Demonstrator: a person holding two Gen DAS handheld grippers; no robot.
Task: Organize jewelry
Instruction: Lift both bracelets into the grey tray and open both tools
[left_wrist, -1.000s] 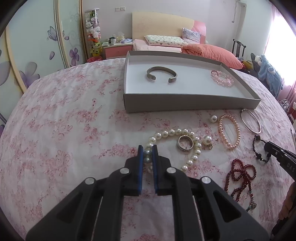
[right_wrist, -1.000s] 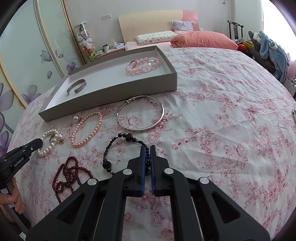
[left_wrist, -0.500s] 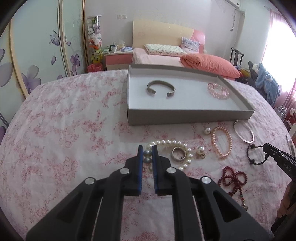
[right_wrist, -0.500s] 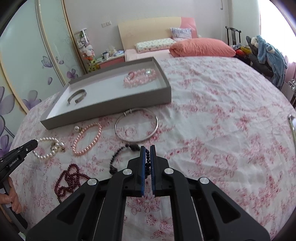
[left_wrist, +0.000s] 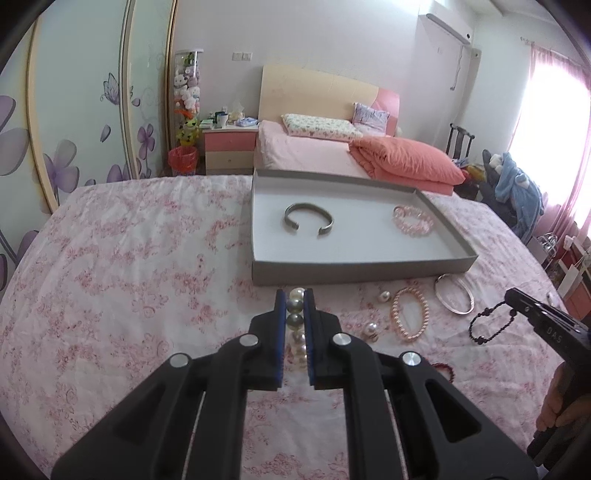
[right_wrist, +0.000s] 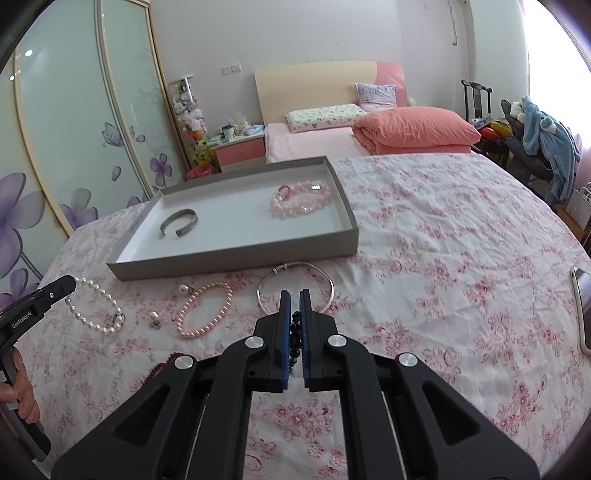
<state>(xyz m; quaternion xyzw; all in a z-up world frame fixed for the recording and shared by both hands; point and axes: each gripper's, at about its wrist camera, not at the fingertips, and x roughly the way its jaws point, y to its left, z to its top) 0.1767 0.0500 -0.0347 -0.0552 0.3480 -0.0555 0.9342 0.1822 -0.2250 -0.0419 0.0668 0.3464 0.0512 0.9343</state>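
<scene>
My left gripper (left_wrist: 295, 297) is shut on a white pearl bracelet (left_wrist: 295, 306); in the right wrist view the pearl bracelet (right_wrist: 96, 308) hangs from the left gripper (right_wrist: 72, 283) above the cloth. My right gripper (right_wrist: 294, 295) is shut on a black bead bracelet (right_wrist: 295, 334); in the left wrist view the black bead bracelet (left_wrist: 487, 325) dangles from the right gripper (left_wrist: 511, 295). A grey tray (left_wrist: 362, 271) ahead holds a silver cuff (left_wrist: 309, 218) and a pink crystal bracelet (left_wrist: 413, 221).
On the floral cloth lie a pink pearl bracelet (right_wrist: 205, 310), a silver bangle (right_wrist: 295, 286), loose pearl earrings (left_wrist: 371, 328) and a dark red bead string (left_wrist: 443, 367). A phone (right_wrist: 583, 310) rests at the right edge. A bed stands behind the table.
Both grippers have risen, lifting the pearl bracelet and the black bead bracelet off the cloth. The ring that lay inside the pearl loop is out of sight behind the left fingers.
</scene>
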